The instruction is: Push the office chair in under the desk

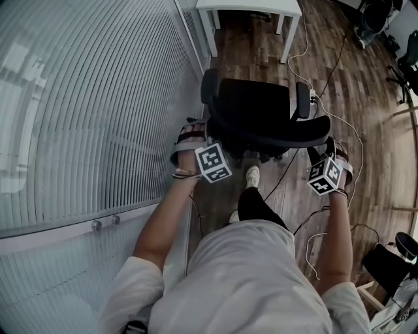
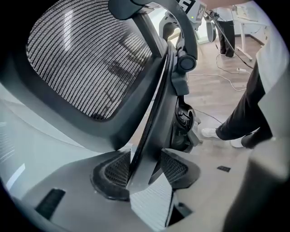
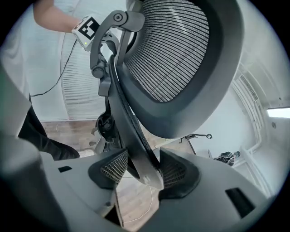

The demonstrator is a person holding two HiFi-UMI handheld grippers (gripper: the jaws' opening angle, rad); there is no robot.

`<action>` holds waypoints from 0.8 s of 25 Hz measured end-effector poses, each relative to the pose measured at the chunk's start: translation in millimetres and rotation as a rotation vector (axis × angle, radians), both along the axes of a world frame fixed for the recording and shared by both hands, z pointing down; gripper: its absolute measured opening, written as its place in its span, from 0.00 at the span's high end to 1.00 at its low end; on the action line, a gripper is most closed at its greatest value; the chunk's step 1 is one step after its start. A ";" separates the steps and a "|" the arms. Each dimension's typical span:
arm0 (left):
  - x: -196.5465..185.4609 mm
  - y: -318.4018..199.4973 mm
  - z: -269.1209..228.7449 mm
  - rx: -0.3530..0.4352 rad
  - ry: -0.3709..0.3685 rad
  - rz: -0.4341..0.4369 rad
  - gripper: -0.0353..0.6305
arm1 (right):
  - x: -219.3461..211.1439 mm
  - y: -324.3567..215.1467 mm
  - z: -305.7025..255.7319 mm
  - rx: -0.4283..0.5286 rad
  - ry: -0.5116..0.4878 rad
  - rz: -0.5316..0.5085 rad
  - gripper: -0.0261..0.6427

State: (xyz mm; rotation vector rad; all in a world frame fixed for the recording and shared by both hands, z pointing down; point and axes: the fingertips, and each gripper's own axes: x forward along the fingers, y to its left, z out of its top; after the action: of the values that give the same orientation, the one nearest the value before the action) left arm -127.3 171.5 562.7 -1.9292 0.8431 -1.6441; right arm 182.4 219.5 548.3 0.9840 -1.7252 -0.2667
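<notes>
The black office chair (image 1: 261, 111) stands on the wood floor, its seat toward the white desk (image 1: 251, 8) at the top of the head view. My left gripper (image 1: 196, 132) holds the backrest's left edge and my right gripper (image 1: 328, 146) holds its right edge. In the left gripper view the jaws (image 2: 142, 170) are shut on the backrest's frame rim, with the mesh back (image 2: 86, 59) above them. In the right gripper view the jaws (image 3: 145, 170) clamp the opposite rim below the mesh (image 3: 176, 50). The other hand's marker cube (image 3: 86, 28) shows behind the chair.
A glass wall with blinds (image 1: 78, 111) runs close along the chair's left. Cables (image 1: 346, 130) trail over the floor to the right. The person's shoe (image 1: 252, 176) is just behind the chair's base. More dark equipment sits at the right edge (image 1: 385, 264).
</notes>
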 end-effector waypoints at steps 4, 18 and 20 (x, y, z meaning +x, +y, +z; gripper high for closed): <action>1.2 -20.9 6.0 -0.002 -0.007 -0.012 0.61 | 1.4 -21.1 5.3 0.005 0.002 -0.007 0.61; 4.9 -91.3 3.9 -0.010 -0.018 -0.056 0.61 | 6.2 -91.8 1.0 0.003 -0.002 -0.021 0.61; 6.7 -105.9 3.1 -0.014 -0.021 -0.059 0.61 | 8.3 -107.0 0.7 0.001 -0.002 -0.022 0.61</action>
State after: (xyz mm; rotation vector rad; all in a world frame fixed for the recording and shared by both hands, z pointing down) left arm -120.6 65.6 565.8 -1.9101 0.8908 -1.7054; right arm 190.7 112.5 548.9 0.9665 -1.7389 -0.2808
